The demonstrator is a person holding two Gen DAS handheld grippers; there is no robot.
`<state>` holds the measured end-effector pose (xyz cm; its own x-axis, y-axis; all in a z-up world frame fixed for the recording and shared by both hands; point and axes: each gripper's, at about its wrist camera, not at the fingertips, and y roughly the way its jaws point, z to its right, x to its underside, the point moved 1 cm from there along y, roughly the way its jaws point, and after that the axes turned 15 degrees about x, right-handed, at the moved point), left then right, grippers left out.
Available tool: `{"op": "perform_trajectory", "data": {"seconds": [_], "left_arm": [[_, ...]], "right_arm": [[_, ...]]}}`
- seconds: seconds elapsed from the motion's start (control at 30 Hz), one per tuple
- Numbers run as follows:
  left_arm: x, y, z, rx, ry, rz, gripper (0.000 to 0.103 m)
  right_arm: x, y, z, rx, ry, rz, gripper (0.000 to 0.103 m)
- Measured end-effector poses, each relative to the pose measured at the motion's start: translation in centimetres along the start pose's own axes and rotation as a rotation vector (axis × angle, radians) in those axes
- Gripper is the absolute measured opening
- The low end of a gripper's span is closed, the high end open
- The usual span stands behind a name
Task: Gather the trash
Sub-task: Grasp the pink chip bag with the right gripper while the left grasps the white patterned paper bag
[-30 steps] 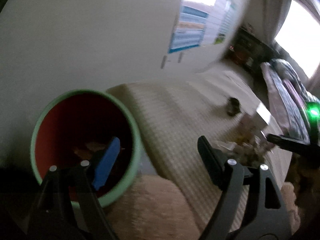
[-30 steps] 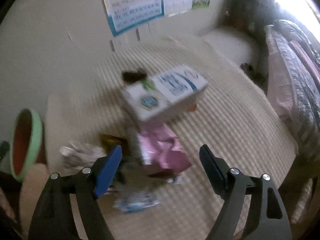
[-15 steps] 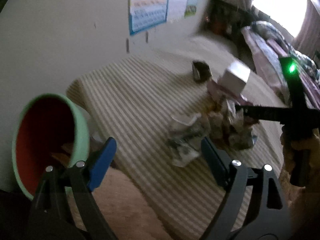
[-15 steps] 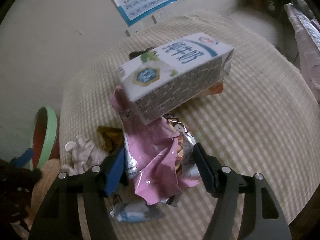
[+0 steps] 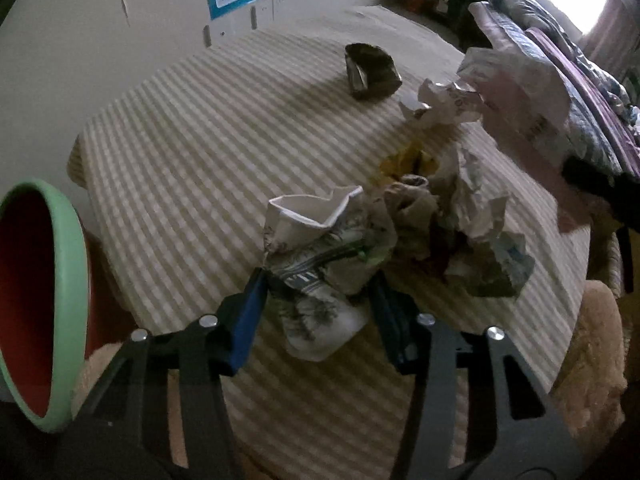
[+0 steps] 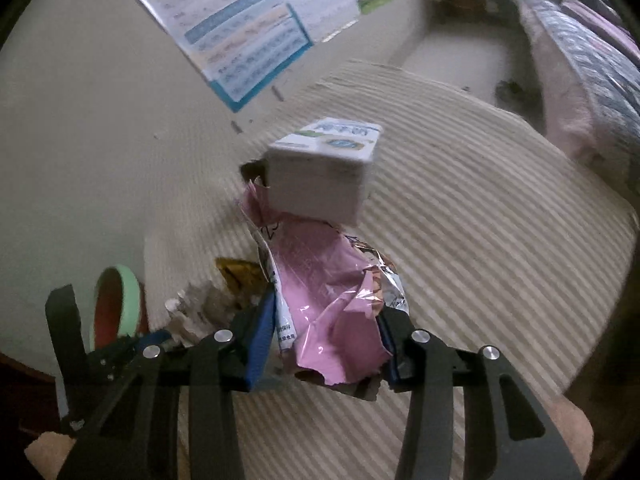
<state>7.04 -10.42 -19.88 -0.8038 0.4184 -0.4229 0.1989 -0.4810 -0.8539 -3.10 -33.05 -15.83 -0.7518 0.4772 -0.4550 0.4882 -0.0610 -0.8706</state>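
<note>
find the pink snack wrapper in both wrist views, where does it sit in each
Left wrist view: the pink snack wrapper is at the upper right, blurred, raised above the trash pile.
Right wrist view: it fills the lower centre between the right gripper fingers, which have just been closing and press on it, below the milk carton.
Shared landmark: the green-rimmed bin, far left in the left view, lower left in the right view.

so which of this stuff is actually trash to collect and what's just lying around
For the job:
- crushed paper cup in left gripper
- pink snack wrapper in right gripper
- milk carton
- crumpled wrappers
- dark wrapper
- green-rimmed bin

Just there:
- wall poster
- bedding
- striped tablecloth
</note>
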Motion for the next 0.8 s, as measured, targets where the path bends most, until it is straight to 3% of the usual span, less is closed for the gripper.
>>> {"op": "perform_trajectory", "data": {"seconds": [0.13, 0.23, 0.47, 0.57, 0.63, 0.8], "left_arm": [[0.0, -0.5, 0.0, 0.002, -0.005, 0.019, 0.032], [0.2, -1.4, -0.2, 0.012, -0.027, 0.038, 0.026], [0.9, -2.7, -0.9, 0.000, -0.040, 0.065, 0.023], [0.9, -2.4, -1.0, -0.009, -0.046, 0.066, 0.030], [0.9, -2.0, -1.2, -0.016, -0.054, 0.062, 0.054], [0.9, -0.6, -1.8, -0.006, -0.082, 0.035, 0.059]], "right_arm": [[1.6, 0.6, 1.5, 0.033, 0.023, -0.040, 0.043], [2.4, 1.7, 1.6, 0.047, 0.024, -0.071, 0.044], [2.8, 2.4, 0.3, 0.089, -0.022, -0.100, 0.053], [2.8, 2.5, 0.0, 0.104, -0.032, -0.104, 0.058], [3.3, 2.3, 0.2, 0.107, -0.031, -0.106, 0.058], [3.3, 2.5, -0.1, 0.121, -0.034, -0.119, 0.058]]}}
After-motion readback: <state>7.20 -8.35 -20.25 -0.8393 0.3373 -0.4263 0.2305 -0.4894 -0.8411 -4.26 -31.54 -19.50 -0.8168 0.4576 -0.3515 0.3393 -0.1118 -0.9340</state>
